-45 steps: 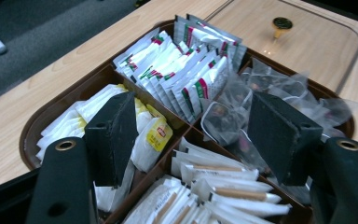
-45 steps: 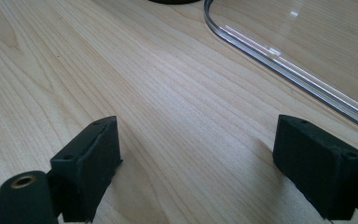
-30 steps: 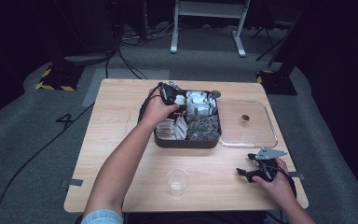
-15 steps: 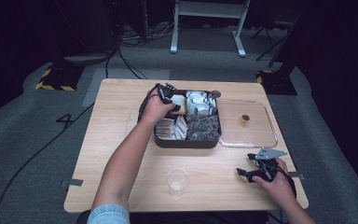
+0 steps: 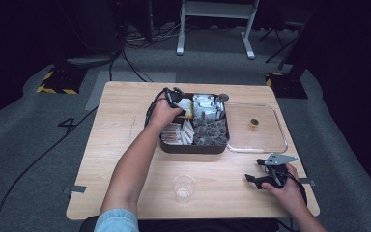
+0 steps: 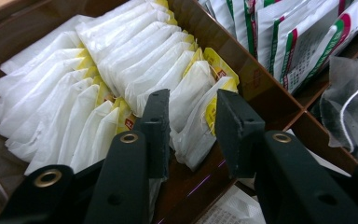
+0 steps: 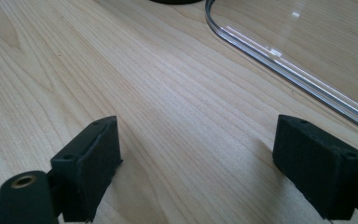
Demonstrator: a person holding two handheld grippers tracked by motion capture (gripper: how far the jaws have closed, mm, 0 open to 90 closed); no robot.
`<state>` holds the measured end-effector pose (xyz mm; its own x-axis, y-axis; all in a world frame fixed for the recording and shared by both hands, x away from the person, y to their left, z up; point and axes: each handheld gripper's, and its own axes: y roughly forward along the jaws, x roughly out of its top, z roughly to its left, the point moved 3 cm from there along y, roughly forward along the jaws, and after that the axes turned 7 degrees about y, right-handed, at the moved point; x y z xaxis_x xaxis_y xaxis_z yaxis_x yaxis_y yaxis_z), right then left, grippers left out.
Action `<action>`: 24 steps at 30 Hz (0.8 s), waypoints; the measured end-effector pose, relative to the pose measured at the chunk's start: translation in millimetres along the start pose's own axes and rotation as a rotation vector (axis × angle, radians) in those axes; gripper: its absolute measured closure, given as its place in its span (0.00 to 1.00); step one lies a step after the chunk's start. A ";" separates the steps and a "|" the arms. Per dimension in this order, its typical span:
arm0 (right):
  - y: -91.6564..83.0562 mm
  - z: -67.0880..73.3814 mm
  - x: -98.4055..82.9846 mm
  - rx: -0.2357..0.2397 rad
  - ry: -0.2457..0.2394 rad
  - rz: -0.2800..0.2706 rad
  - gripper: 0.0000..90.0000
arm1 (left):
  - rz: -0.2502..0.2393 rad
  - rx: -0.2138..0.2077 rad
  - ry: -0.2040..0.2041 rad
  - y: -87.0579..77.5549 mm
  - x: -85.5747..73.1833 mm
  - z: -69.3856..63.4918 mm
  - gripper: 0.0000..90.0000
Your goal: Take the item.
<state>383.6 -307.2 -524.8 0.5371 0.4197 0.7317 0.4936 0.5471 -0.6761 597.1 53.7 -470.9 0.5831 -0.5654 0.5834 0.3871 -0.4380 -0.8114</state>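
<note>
Left gripper [image 6: 191, 128] jaws just closing around a white-and-yellow sachet [image 6: 200, 100] in the box [image 5: 193, 146], grip unconfirmed; right gripper [image 7: 205, 158] jaws apart on tabletop [image 7: 168, 93]; cup [image 5: 184, 187] awaits.

High view above table [image 5: 125, 159] looking forward and down, left gripper view close over tray [image 6: 265, 88], shared overhead, right gripper view grazing tabletop.
</note>
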 end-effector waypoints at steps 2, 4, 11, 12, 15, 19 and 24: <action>0.0 0.0 0.0 0.000 0.000 0.000 0.17 | 0.005 0.000 0.001 0.7 0.0 -0.4 0.75; 0.0 0.0 0.0 0.000 -0.001 0.000 0.17 | 0.012 -0.003 0.007 2.3 0.1 -0.7 0.77; 0.0 0.0 0.0 0.001 -0.001 -0.001 0.17 | 0.052 -0.008 0.026 4.3 0.1 -2.6 0.88; 0.0 0.0 0.0 0.000 -0.001 -0.001 0.17 | 0.053 -0.012 0.031 4.5 -0.1 -3.1 0.90; -0.1 0.0 -0.1 0.001 -0.002 0.000 0.17 | 0.056 -0.029 0.037 4.0 -0.2 -4.0 0.97; -0.1 0.0 -0.1 0.001 -0.002 -0.001 0.17 | 0.052 -0.044 0.041 2.3 0.6 -5.3 1.00; -0.1 0.0 -0.1 0.001 -0.002 -0.001 0.17 | 0.030 -0.053 0.037 -2.9 2.6 -5.4 1.00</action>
<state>383.5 -307.3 -524.7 0.5353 0.4208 0.7324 0.4932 0.5482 -0.6754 593.6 49.8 -466.9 0.5668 -0.6040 0.5603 0.3307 -0.4560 -0.8262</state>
